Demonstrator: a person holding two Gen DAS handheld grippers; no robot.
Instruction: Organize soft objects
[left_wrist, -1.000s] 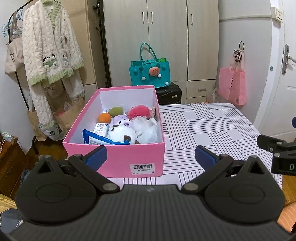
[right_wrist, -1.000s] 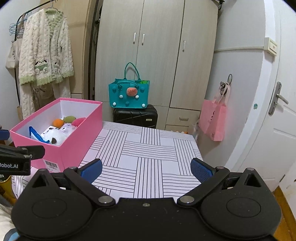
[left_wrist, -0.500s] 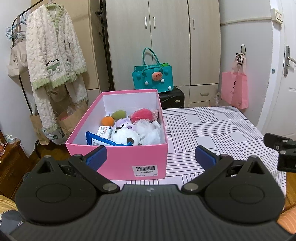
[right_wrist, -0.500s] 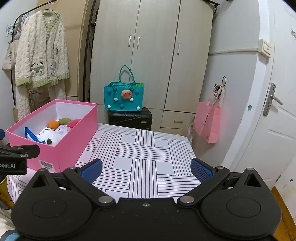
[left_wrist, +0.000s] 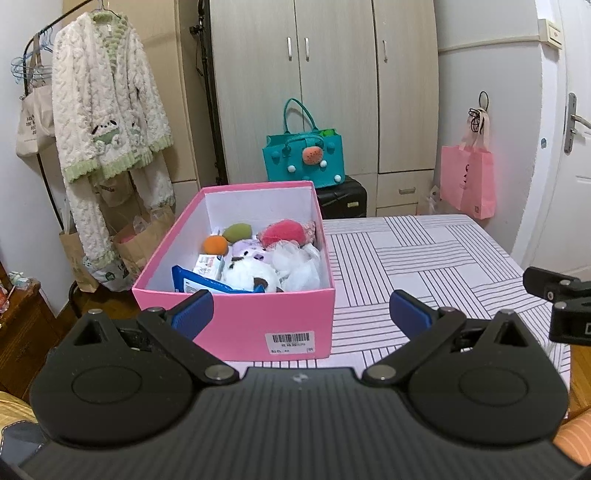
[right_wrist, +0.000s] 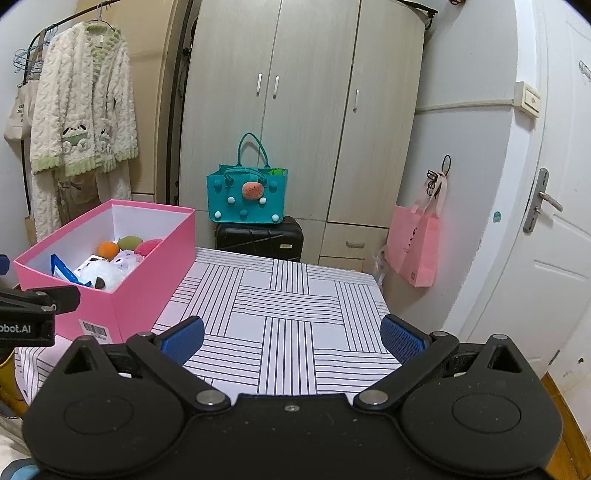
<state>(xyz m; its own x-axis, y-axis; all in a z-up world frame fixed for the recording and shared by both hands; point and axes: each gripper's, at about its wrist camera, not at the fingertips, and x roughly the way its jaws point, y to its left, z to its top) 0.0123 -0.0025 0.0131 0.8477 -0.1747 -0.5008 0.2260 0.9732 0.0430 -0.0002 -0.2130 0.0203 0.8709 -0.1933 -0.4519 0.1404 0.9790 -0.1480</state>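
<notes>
Our left gripper (left_wrist: 301, 310) and right gripper (right_wrist: 291, 334) both gape, empty. The toys (left_wrist: 258, 254) sit piled inside the box (left_wrist: 236, 325). They look light and squashy; we'd pinch the plush body.

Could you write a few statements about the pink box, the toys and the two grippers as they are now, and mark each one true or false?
1. The pink box stands open with no lid on it. True.
2. The left gripper is shut on a plush toy. False: it is open and holds nothing.
3. The orange ball lies inside the box. True.
4. The white plush lies on the striped tablecloth outside the box. False: it is in the box.
5. The right gripper is open and empty. True.
</notes>
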